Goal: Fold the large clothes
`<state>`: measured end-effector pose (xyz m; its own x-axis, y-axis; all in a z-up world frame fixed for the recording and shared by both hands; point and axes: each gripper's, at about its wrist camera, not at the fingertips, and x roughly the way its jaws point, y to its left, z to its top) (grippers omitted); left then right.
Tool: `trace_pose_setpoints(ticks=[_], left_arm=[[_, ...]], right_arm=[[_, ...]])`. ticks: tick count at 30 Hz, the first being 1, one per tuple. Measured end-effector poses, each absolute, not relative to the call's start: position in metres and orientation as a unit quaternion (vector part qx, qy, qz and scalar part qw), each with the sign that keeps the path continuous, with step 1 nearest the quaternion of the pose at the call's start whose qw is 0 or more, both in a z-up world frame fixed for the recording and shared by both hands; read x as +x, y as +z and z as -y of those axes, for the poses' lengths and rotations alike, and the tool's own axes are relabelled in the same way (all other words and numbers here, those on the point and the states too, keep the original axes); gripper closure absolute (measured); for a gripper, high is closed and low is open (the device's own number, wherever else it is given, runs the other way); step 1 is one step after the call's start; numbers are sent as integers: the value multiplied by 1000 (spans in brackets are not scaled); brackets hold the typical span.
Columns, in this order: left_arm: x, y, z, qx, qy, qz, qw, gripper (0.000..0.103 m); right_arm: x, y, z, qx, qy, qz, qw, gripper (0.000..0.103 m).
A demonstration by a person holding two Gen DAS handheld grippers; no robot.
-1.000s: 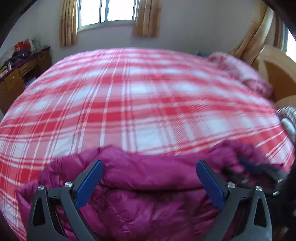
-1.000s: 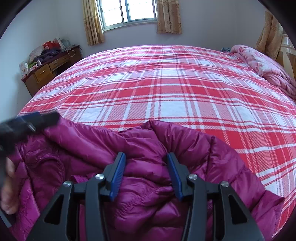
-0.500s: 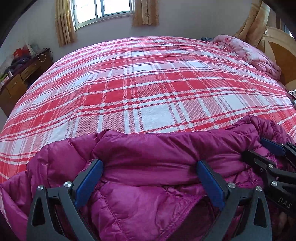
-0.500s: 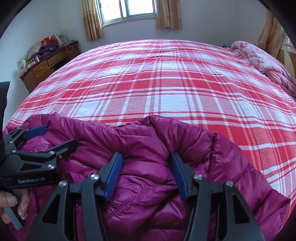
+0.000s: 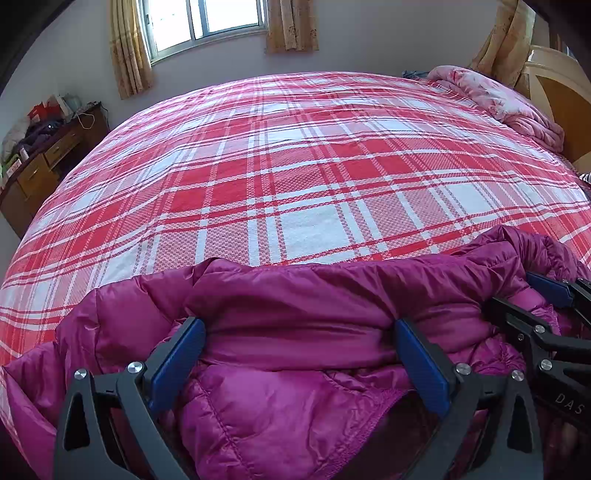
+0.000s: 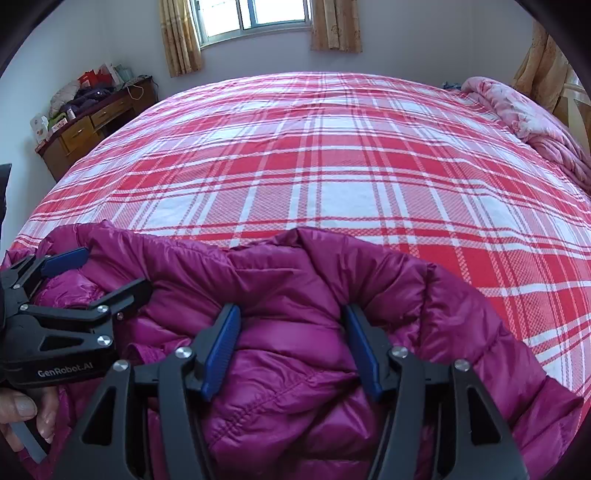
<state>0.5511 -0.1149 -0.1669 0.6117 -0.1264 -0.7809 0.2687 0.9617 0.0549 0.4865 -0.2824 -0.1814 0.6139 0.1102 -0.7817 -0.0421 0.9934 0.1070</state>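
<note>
A magenta puffer jacket [image 5: 314, 306] lies bunched at the near edge of a red and white plaid bed [image 5: 295, 166]; it also fills the lower part of the right wrist view [image 6: 295, 295]. My left gripper [image 5: 299, 332] is open wide, its blue pads straddling a fold of the jacket. My right gripper [image 6: 290, 325] is open more narrowly, with a puffy fold bulging between its pads. Each gripper shows in the other's view: the right one [image 5: 517, 295] at the right edge, the left one [image 6: 114, 273] at the left, held by a hand.
A pink floral quilt [image 5: 498, 99] lies bunched at the bed's far right by a wooden headboard [image 5: 554, 85]. A cluttered wooden desk [image 5: 40, 158] stands left of the bed. A curtained window [image 5: 207, 22] is on the far wall.
Both grippers have come lower and nearer the jacket and have steadied. The left gripper swung into the right wrist view. The right gripper's jaws have opened slightly wider.
</note>
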Motion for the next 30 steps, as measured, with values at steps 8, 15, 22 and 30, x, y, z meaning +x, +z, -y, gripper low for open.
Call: trace_pose_setpoints(ticks=[8, 15, 22, 30], left_arm=[[551, -167, 117, 89, -107, -425, 894, 2], [550, -168, 118, 93, -104, -425, 895, 1], [551, -168, 118, 95, -103, -425, 894, 1], [551, -168, 118, 96, -102, -425, 894, 1]], right_arm=[[488, -183, 279, 31, 39, -440, 897, 39], [489, -184, 280, 31, 40, -441, 896, 39], [489, -185, 279, 30, 40, -442, 896, 38], [491, -185, 279, 29, 40, -443, 895, 38]])
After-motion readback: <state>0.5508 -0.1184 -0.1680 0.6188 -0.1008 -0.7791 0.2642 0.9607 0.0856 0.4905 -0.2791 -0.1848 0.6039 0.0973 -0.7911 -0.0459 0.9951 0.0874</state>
